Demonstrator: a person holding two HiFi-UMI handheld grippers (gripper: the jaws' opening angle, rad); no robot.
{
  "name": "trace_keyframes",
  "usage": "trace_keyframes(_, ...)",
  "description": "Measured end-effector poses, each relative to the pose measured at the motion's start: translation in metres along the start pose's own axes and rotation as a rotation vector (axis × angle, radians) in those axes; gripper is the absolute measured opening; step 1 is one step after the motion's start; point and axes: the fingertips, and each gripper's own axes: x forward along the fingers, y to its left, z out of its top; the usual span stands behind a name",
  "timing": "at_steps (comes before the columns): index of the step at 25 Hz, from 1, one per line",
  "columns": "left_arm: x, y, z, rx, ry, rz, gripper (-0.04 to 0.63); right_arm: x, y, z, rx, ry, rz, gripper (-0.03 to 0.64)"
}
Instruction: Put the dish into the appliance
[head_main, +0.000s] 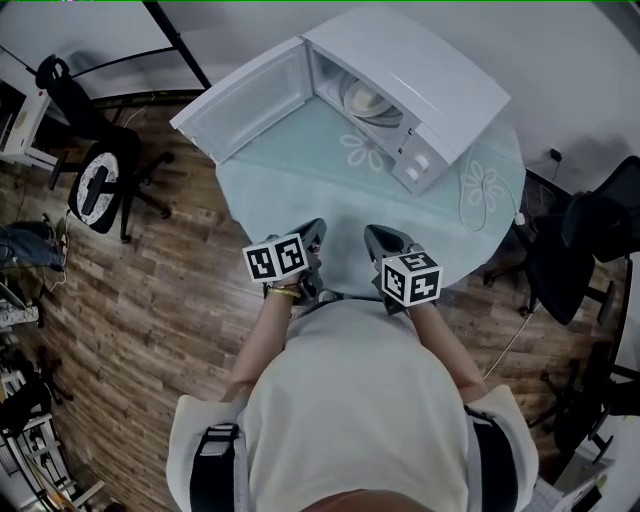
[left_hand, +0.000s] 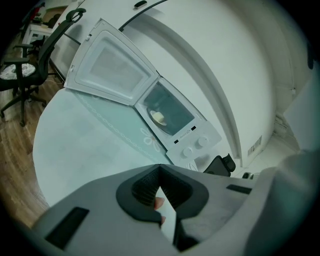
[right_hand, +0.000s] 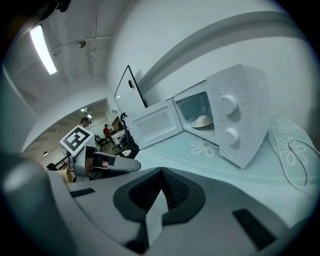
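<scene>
A white microwave (head_main: 440, 80) stands at the back of the round table (head_main: 300, 190), with its door (head_main: 250, 100) swung wide open to the left. Inside it rests a pale dish (head_main: 368, 100), which also shows in the left gripper view (left_hand: 159, 118) and the right gripper view (right_hand: 204, 121). Both grippers are held close to the person's body at the table's near edge, well short of the microwave. My left gripper (head_main: 314, 232) is shut with nothing in it (left_hand: 160, 167). My right gripper (head_main: 376, 236) is also shut and empty (right_hand: 161, 172).
A white cable (head_main: 480, 190) loops on the table to the right of the microwave. Black office chairs stand on the wooden floor at the left (head_main: 100, 180) and at the right (head_main: 590, 240). A pale cloth with flower prints covers the table.
</scene>
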Motion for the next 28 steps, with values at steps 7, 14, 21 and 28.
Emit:
trace_keyframes(7,-0.004,-0.003,-0.007,0.016,0.000,0.001,0.009,-0.001,0.000,0.001,0.014,-0.011,-0.001,0.006)
trace_keyframes(14,-0.003,-0.002,-0.008,0.022,0.000,0.006,0.009,0.003,0.006,-0.003,0.002,0.002,0.020,0.006)
trace_keyframes(21,-0.002,-0.003,-0.007,0.021,0.003,0.002,0.009,0.003,0.010,-0.006,-0.009,0.013,0.036,0.006)
trace_keyframes(28,-0.002,-0.005,-0.007,0.013,0.001,-0.002,0.009,0.002,0.011,-0.005,-0.012,0.017,0.042,0.006)
